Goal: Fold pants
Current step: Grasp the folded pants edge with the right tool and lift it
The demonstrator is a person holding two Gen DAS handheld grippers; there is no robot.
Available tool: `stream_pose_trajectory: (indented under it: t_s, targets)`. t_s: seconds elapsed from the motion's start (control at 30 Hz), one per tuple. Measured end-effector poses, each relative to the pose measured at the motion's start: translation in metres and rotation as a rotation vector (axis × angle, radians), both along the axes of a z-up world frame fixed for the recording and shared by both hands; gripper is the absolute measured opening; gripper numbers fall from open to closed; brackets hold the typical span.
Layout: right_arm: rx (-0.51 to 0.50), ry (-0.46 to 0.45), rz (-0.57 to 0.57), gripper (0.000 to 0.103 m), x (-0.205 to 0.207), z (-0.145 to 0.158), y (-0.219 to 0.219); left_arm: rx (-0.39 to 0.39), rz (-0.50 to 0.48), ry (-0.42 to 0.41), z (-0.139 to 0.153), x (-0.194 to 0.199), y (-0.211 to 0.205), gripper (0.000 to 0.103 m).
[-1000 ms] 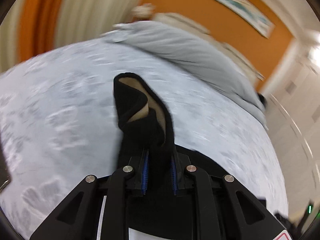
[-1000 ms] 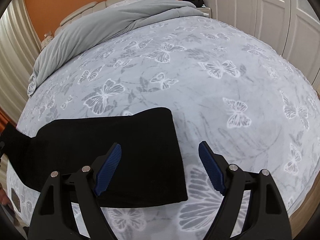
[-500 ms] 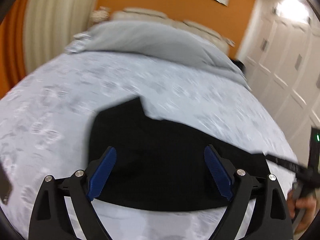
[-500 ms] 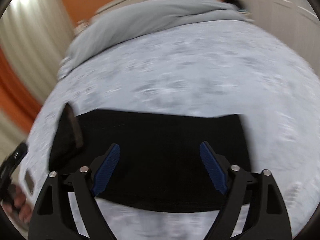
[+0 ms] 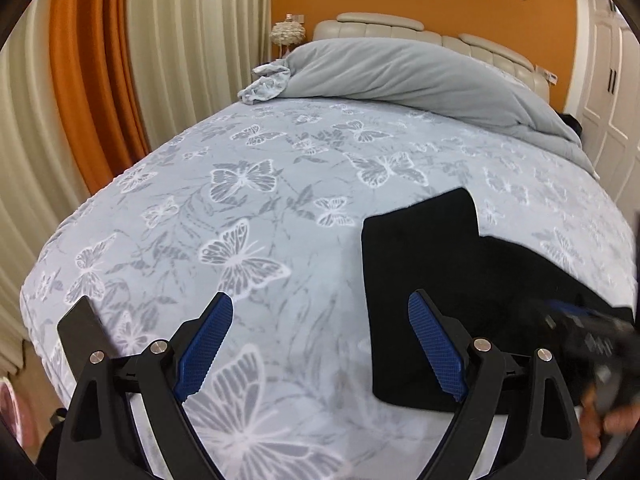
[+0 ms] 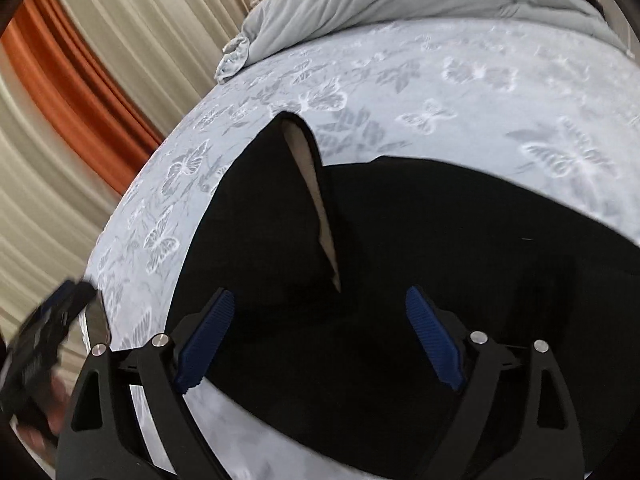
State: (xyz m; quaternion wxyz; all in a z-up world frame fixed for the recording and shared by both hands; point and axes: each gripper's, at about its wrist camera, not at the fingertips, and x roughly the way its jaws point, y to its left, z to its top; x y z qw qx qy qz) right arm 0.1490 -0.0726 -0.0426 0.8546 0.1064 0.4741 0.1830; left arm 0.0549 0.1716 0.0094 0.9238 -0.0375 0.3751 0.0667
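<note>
The black pants (image 5: pixel 424 288) lie folded flat on the butterfly-print bedspread (image 5: pixel 248 200). In the left wrist view my left gripper (image 5: pixel 320 344) is open and empty, over the bedspread just left of the pants' left end. In the right wrist view my right gripper (image 6: pixel 320 340) is open and empty, low over the pants (image 6: pixel 400 280). A fold there gapes and shows a beige lining (image 6: pixel 316 200). The right gripper shows blurred at the right edge of the left wrist view (image 5: pixel 592 340).
A grey duvet (image 5: pixel 400 68) is bunched at the head of the bed by a cream headboard (image 5: pixel 400 26). Orange and cream curtains (image 5: pixel 100 80) hang to the left. White wardrobe doors (image 5: pixel 612 80) stand on the right. The bed's near edge drops off below the left gripper.
My left gripper let go of the pants' end, opened, and drew back to the left. My right gripper swung left over the pants and stayed open.
</note>
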Motion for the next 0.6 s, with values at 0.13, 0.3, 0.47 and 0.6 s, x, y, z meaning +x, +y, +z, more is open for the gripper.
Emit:
stream_pose_trajectory:
  t_s: [0.13,0.3,0.47,0.6]
  targets:
    - [-0.022,0.043,-0.013,0.081,0.015,-0.026,0.012,0.026,-0.034,0.014,-0.007,-0.008,-0.003,0.087]
    - [-0.019,-0.002,0.018,0.027,0.01,-0.021,0.018,0.048,-0.062,0.015,-0.008,-0.01,-0.007,0.087]
    - [0.081,-0.053,-0.005,0.009,0.005,0.006,0.002,0.032,-0.064,0.014,-0.006,-0.008,-0.013,0.087]
    - [0.116,-0.131,0.018,0.009,-0.012,0.043,-0.009,0.043,-0.07,0.012,-0.005,-0.006,-0.026,0.087]
